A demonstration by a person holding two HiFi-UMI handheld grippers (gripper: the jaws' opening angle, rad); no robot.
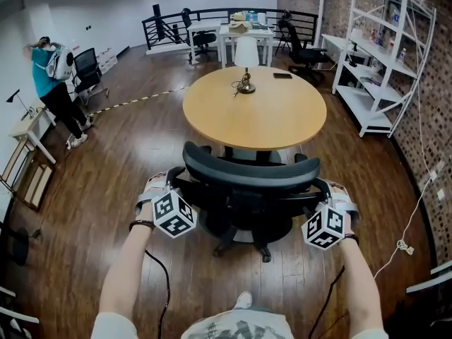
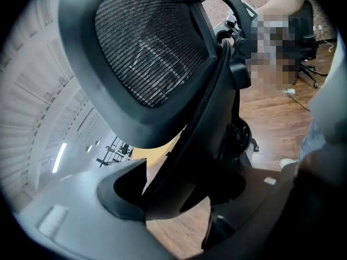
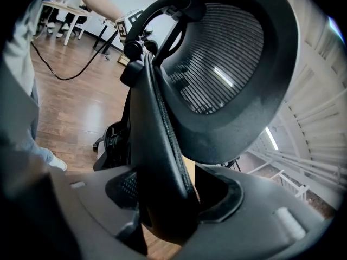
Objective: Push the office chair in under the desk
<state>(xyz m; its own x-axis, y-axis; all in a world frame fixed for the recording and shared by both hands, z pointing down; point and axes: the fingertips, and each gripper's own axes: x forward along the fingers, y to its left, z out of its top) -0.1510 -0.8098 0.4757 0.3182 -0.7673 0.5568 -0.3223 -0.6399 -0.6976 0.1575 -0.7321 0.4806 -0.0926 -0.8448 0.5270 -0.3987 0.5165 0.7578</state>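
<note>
**Two-handed shove, squared up**

Left claw [image 2: 173,194] clamped on one side edge of the office chair [image 1: 247,182] backrest, right claw [image 3: 165,199] clamped on the other, wide apart for a straight, even push. Chair right at the round tabletop [image 1: 282,119] near edge, not fully tucked. Only a lamp [image 1: 246,66] up top, no containers.
</note>
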